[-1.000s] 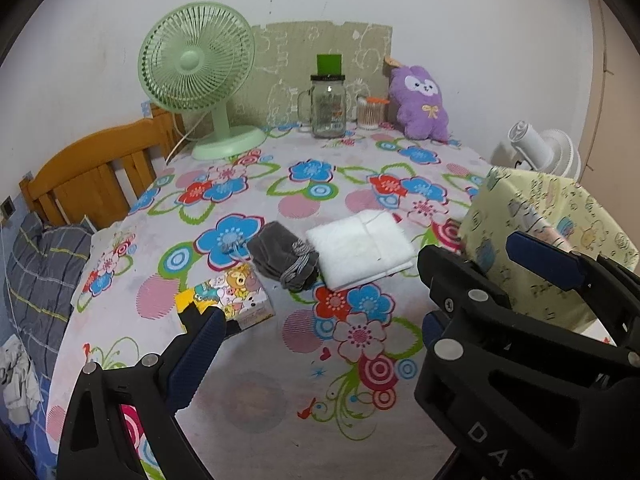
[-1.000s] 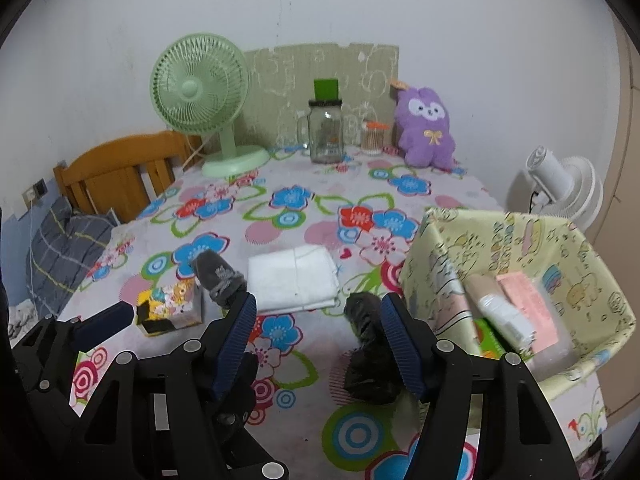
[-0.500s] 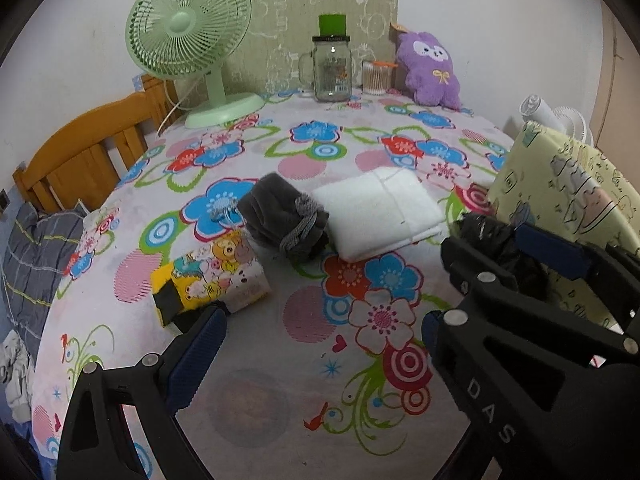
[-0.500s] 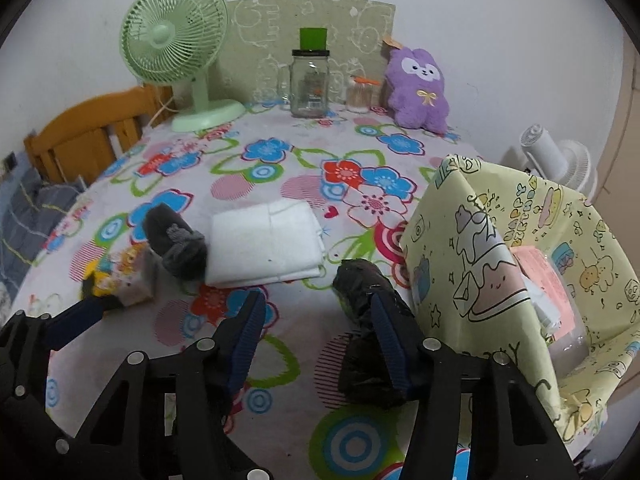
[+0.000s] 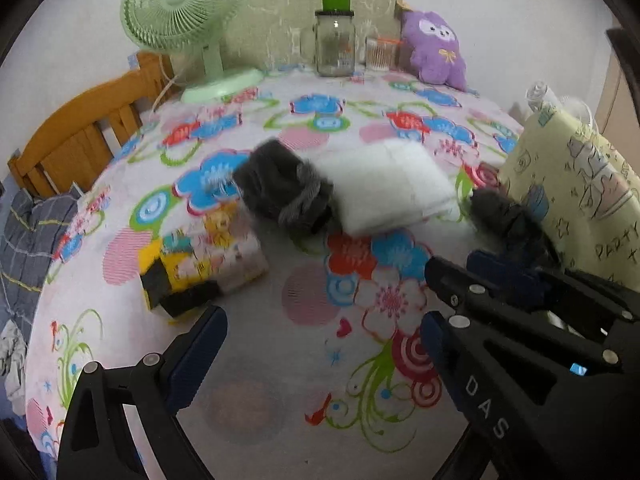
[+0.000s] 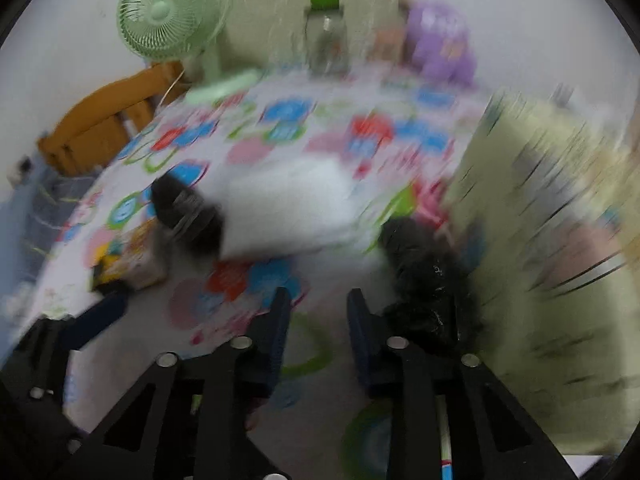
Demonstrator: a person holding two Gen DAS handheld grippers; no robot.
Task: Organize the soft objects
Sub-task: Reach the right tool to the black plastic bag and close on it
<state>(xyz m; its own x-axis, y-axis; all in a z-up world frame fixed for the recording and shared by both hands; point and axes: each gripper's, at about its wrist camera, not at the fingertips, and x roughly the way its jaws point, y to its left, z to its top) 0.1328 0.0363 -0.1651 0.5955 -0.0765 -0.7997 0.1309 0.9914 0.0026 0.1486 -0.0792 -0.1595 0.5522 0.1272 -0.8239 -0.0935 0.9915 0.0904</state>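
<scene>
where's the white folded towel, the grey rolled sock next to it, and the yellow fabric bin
white folded towel [image 5: 386, 186]: left wrist view, middle of its top face
grey rolled sock [image 5: 284, 196]: left wrist view, middle of the roll
yellow fabric bin [image 5: 580, 184]: left wrist view, its printed outer wall

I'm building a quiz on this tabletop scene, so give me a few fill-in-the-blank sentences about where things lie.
The folded white cloth lies between two dark ____ bundles.
The desk fan at the back of the table is ____ in colour.
The plush toy near the wall is ____.
The left gripper has ____ between its fingers.

Missing words: fuzzy; green; purple; nothing
</scene>
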